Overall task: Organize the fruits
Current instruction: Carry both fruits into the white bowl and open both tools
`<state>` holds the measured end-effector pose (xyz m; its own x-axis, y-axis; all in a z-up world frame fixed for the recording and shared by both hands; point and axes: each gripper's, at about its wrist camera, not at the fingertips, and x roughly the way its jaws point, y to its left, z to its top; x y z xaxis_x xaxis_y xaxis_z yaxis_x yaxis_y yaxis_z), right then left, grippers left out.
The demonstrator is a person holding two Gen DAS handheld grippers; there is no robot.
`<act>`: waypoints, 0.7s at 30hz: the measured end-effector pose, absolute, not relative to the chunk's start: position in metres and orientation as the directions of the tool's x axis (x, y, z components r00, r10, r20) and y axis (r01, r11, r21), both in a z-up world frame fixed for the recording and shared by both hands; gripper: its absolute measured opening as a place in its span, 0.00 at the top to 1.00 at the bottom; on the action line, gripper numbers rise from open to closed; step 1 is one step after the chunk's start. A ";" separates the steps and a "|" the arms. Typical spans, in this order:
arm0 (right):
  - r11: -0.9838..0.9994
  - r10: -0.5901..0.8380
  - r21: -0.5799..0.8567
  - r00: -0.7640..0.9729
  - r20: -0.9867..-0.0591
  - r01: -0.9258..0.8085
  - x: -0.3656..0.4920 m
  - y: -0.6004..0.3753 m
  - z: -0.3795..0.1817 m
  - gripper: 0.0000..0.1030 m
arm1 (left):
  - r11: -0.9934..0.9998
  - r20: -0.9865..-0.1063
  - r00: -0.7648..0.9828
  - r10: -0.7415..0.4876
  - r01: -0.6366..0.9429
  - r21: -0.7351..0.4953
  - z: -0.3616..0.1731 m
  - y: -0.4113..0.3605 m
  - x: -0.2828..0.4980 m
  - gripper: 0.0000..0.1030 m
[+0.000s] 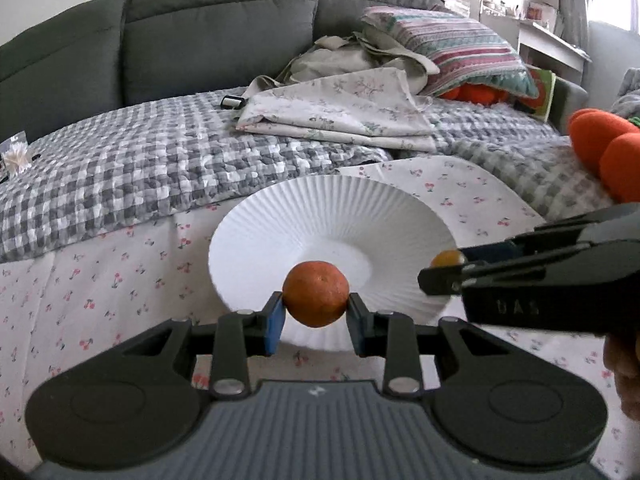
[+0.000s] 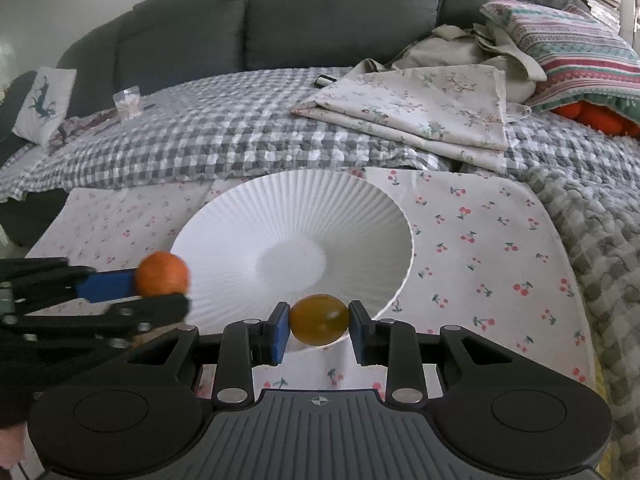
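A white ribbed plate (image 1: 328,216) (image 2: 288,216) lies on a cherry-print cloth. My left gripper (image 1: 315,307) is shut on an orange (image 1: 315,294) and holds it over the plate's near rim; the orange also shows in the right wrist view (image 2: 162,274) at the plate's left edge. My right gripper (image 2: 319,320) is shut on a small yellow-brown fruit (image 2: 319,319) above the plate's near rim. In the left wrist view that fruit (image 1: 447,258) shows at the plate's right edge, between the right gripper's fingers (image 1: 444,280).
The cherry-print cloth (image 2: 480,240) covers a checked grey blanket (image 1: 160,168) on a grey sofa (image 1: 200,32). Folded floral sheets (image 2: 420,108), a striped pillow (image 2: 572,52) and orange plush items (image 1: 604,152) lie behind and to the right.
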<state>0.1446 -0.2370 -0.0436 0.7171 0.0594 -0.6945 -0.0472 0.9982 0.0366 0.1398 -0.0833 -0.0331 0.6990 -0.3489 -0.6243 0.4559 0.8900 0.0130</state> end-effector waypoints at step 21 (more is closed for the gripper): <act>0.996 0.052 0.092 0.730 -0.681 0.016 0.165 -0.244 -0.053 0.37 | 0.908 -0.616 0.708 -0.346 0.419 -0.028 -0.043 -0.075 0.156 0.35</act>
<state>0.1646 -0.2436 -0.0531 0.7304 0.0518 -0.6810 0.0156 0.9956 0.0924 0.1562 -0.0748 -0.0434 0.7079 -0.3458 -0.6159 0.4187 0.9077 -0.0284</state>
